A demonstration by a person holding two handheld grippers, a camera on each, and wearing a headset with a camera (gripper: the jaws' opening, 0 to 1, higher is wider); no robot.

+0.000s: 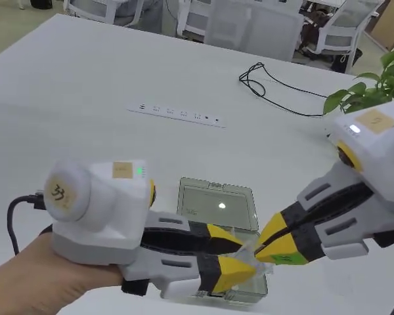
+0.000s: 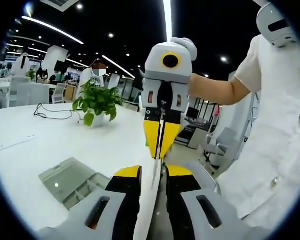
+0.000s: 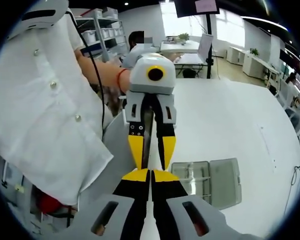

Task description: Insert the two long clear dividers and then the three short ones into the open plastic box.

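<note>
Your left hand (image 1: 39, 275) wraps the white body of the left gripper (image 2: 154, 172) and brings it in low from the near side of the open clear plastic box (image 1: 197, 197). The right gripper (image 3: 151, 175) slopes down from the box's far right. The two point nose to nose, and their yellow tips almost meet just above the box's tray half.

The right gripper's fingers (image 2: 152, 135) are pressed together on a thin clear plastic divider (image 2: 150, 205). You see it edge-on in the left gripper view, as a pale strip running from those fingers down between your left ones. The left gripper's fingers (image 3: 136, 145) stand apart on either side of that strip, with a gap wider than the strip; the right gripper view shows the same spread.

The divider hangs over the box, not seated in it. Whether it is a long or a short one cannot be told. The box lies on the white bench (image 1: 85, 79), its lid folded flat on the side away from you.
</note>
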